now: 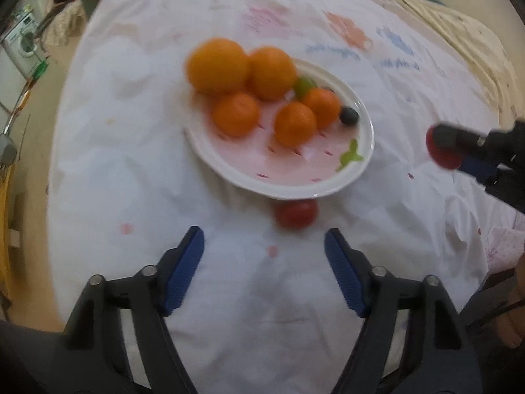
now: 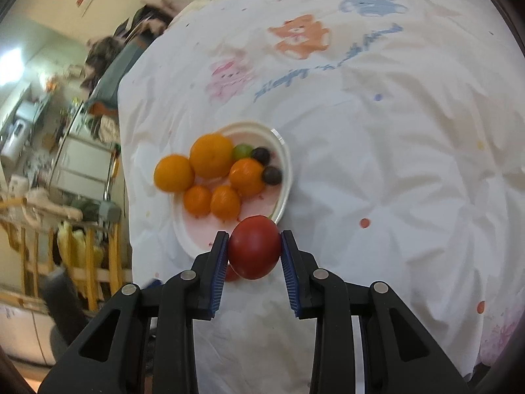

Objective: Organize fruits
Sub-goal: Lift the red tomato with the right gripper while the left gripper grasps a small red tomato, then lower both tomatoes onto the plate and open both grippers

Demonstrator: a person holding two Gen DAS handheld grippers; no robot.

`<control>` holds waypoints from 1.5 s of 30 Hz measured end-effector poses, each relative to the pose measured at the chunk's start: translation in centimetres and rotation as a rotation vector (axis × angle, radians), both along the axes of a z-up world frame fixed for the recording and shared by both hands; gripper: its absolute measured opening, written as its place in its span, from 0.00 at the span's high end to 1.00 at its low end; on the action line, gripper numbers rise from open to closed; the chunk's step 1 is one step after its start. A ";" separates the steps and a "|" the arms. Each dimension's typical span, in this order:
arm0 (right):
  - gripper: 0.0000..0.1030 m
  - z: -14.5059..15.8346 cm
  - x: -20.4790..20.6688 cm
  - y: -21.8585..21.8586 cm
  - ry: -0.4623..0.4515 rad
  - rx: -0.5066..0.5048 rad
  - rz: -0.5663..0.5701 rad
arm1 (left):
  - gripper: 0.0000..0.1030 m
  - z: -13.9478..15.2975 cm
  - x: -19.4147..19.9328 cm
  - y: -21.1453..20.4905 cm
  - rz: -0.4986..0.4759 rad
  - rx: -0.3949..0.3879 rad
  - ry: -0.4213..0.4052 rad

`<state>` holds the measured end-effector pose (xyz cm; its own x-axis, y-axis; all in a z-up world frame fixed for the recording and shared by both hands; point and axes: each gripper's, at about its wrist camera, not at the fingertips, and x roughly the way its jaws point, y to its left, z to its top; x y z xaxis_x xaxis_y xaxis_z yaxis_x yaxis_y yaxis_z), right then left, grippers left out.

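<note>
A white plate with a pink strawberry pattern (image 1: pixel 328 184) (image 2: pixel 285 177) holds several oranges (image 1: pixel 218 65) (image 2: pixel 211 156), a green fruit (image 1: pixel 303 85) and dark grapes (image 1: pixel 348 115) (image 2: pixel 272 175). My right gripper (image 2: pixel 254 251) is shut on a red tomato (image 2: pixel 255 251) and holds it just before the plate's near rim; it shows at the right of the left wrist view (image 1: pixel 443 149). My left gripper (image 1: pixel 264 246) is open and empty, a little short of a second red tomato (image 1: pixel 296 213) lying on the cloth by the plate's rim.
A white cloth with cartoon bears (image 2: pixel 300 34) covers the table. The cloth's left edge (image 1: pixel 65 131) drops off to a cluttered room with a washing machine (image 1: pixel 21 39) and wooden rails (image 2: pixel 65 262).
</note>
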<state>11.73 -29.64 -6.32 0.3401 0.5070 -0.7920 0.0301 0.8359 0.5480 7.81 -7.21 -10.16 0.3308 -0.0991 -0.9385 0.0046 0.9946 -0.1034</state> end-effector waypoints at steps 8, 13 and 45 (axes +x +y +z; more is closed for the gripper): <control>0.68 -0.5 -0.1 -1.4 0.017 0.016 -0.017 | 0.44 -2.6 1.8 -2.2 -0.020 -0.006 0.046; 0.68 -0.6 -0.1 -1.7 0.021 0.020 -0.017 | 0.62 -3.6 2.8 -2.7 -0.020 0.040 0.046; 0.67 1.1 3.1 2.3 -0.052 -0.021 0.056 | 0.73 6.0 4.8 3.8 -0.001 0.050 -0.126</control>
